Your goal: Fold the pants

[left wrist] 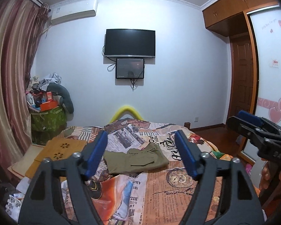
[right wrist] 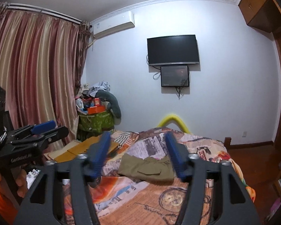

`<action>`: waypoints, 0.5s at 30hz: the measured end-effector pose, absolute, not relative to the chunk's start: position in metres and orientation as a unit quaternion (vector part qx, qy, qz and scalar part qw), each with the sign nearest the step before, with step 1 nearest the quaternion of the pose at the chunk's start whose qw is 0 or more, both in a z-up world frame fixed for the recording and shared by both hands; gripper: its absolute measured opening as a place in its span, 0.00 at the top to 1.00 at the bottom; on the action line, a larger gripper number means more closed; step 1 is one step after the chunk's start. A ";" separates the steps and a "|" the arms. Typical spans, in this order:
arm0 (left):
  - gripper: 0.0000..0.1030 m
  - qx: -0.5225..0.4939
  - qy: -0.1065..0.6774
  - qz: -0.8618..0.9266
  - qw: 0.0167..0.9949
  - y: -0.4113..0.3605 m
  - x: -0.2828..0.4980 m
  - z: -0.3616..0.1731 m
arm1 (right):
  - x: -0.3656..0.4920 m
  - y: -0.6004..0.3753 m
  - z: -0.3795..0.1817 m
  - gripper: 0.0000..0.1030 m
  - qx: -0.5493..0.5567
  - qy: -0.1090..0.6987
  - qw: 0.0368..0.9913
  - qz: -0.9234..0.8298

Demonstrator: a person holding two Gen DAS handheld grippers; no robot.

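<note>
Left wrist view: my left claw [left wrist: 140, 153] gapes wide, empty; folded olive pants [left wrist: 135, 158] lie ahead on the bed [left wrist: 178, 191], long axis crosswise, clear of both claws. Right claw [right wrist: 138, 155] also wide, empty, pants [right wrist: 147, 166] dead ahead between its fingers. Neither hand looks clearly nearer; fold looks done.

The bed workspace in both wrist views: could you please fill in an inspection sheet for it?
Surface: bed under a newspaper-print cover.
Job's things: olive pants lie folded into a compact rectangle on the cover.
Clutter: wooden boards at the bed's left edge; heaped green bin in the corner.
Grippers: left gripper and right gripper both open, empty, short of the pants.
Cables: loose leads under the wall screens.
Surroundings: curtain, air conditioner, wardrobe.
</note>
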State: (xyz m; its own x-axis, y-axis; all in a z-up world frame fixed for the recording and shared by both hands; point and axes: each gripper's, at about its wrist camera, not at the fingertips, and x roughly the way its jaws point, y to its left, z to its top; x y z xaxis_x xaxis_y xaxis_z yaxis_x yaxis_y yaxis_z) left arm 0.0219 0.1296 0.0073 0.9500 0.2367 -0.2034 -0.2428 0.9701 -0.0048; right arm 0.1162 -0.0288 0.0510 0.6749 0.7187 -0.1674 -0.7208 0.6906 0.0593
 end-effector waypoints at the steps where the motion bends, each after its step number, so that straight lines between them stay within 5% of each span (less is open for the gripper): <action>1: 0.15 -0.015 0.101 0.123 0.987 0.130 0.020 0.007 | 0.115 -0.032 0.050 0.20 -0.002 0.085 0.917 0.389; 4: 0.02 -0.026 0.089 0.125 0.988 0.130 0.014 0.005 | 0.112 -0.033 0.050 0.16 -0.005 0.083 0.921 0.381; 8: 0.01 -0.027 0.087 0.124 0.988 0.129 0.012 0.003 | 0.109 -0.033 0.047 0.00 -0.004 0.079 0.924 0.374; 15: 0.00 -0.022 0.092 0.127 0.987 0.125 0.012 0.000 | 0.104 -0.036 0.045 0.00 -0.005 0.076 0.925 0.371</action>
State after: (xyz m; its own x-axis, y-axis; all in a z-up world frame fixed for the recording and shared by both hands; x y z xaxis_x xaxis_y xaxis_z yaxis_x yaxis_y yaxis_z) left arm 0.0123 0.1250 0.0003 0.9506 0.2476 -0.1871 -0.2558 0.9665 -0.0208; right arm 0.1044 -0.0363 0.0447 0.7124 0.6866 -0.1449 -0.6880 0.7241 0.0484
